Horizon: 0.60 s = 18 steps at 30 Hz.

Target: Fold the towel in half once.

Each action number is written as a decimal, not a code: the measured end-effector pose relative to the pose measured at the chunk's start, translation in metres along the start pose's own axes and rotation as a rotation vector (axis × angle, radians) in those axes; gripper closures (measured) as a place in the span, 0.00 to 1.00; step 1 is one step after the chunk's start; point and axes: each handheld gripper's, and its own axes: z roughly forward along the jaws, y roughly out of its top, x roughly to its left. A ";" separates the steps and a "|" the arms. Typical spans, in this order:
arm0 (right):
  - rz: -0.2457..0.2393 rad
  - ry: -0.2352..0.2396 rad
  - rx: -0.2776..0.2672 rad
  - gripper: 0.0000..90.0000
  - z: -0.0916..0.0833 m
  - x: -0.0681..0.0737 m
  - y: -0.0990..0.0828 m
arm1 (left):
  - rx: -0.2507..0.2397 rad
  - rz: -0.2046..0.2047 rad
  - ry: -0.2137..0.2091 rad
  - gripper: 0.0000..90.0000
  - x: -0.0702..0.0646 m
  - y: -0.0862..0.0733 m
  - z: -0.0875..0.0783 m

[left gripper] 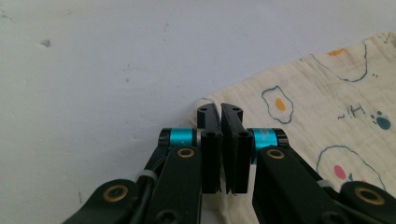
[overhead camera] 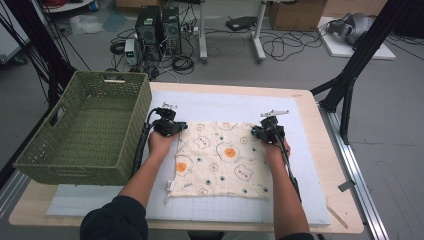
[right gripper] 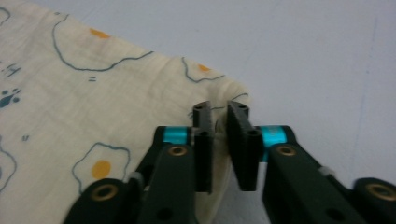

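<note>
A cream cloth (overhead camera: 220, 160) printed with fried eggs lies flat on the pale mat (overhead camera: 225, 107). At the cloth's far left corner, my left gripper (overhead camera: 172, 127) is shut on the cloth (left gripper: 327, 116), and the corner edge shows pinched between the jaws (left gripper: 220, 112). My right gripper (overhead camera: 266, 131) sits at the far right corner, shut on the cloth (right gripper: 93, 107); a bunched fold rises between its black pads (right gripper: 217, 122). Both hands rest on the cloth behind the grippers.
A green woven basket (overhead camera: 87, 125) stands on the table's left side, close to my left gripper. The mat has bare room beyond the cloth's far edge and to its right. A small strip (overhead camera: 337, 216) lies near the table's front right corner.
</note>
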 end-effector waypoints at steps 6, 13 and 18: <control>0.028 -0.033 -0.071 0.97 -0.010 -0.003 0.009 | -0.098 -0.013 0.029 0.96 0.001 0.008 -0.011; 0.007 -0.004 -0.113 0.97 -0.023 0.000 0.012 | -0.149 -0.004 0.002 0.96 0.000 0.012 -0.026; -0.015 0.017 -0.128 0.97 -0.036 0.003 0.007 | -0.191 0.021 -0.025 0.96 -0.007 0.005 -0.038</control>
